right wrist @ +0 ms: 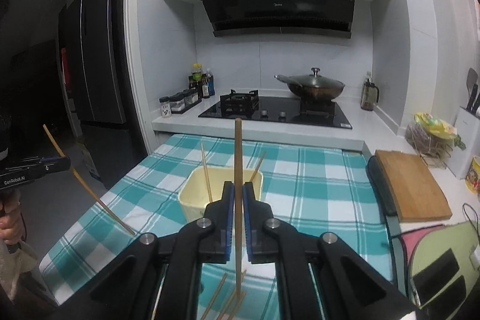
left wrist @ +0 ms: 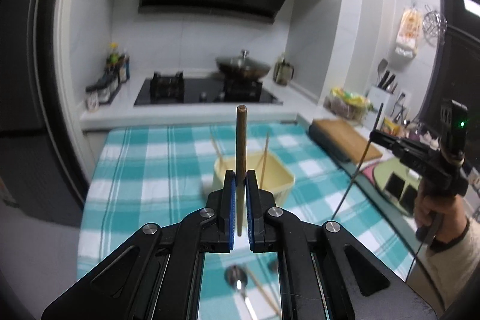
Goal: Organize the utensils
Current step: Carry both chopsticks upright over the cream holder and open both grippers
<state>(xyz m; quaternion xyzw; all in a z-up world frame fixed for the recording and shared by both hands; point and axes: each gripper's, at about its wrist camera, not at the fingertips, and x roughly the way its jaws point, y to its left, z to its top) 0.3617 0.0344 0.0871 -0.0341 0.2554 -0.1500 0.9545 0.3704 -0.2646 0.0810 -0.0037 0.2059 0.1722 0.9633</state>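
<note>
Two chopsticks are held, one per gripper. The left gripper (left wrist: 239, 179) is clamped on a dark brown chopstick (left wrist: 241, 146), which stands upright between the blue pads (left wrist: 230, 200) with its blunt end raised above the jaws. The right gripper (right wrist: 238, 191) is clamped on a lighter wooden chopstick (right wrist: 238, 170), likewise upright, with its lower end reaching down among loose chopsticks (right wrist: 222, 299) lying on the cloth below the jaws.

Just ahead of both grippers, a cream rectangular container (right wrist: 192, 200) is seen on the teal-and-white checked tablecloth (right wrist: 315, 185); two thin chopsticks (right wrist: 206, 176) lean inside it against its walls. In the left wrist view, a metal spoon (left wrist: 238, 284) and another chopstick are partly visible on the cloth beneath the gripper body.

To the right of the cloth, a wooden cutting board (right wrist: 411, 185) is laid on the counter. Beyond the table, a black gas hob (right wrist: 276, 110) carries a lidded wok (right wrist: 312, 86), and a black range hood (right wrist: 279, 5) is mounted above it.
</note>
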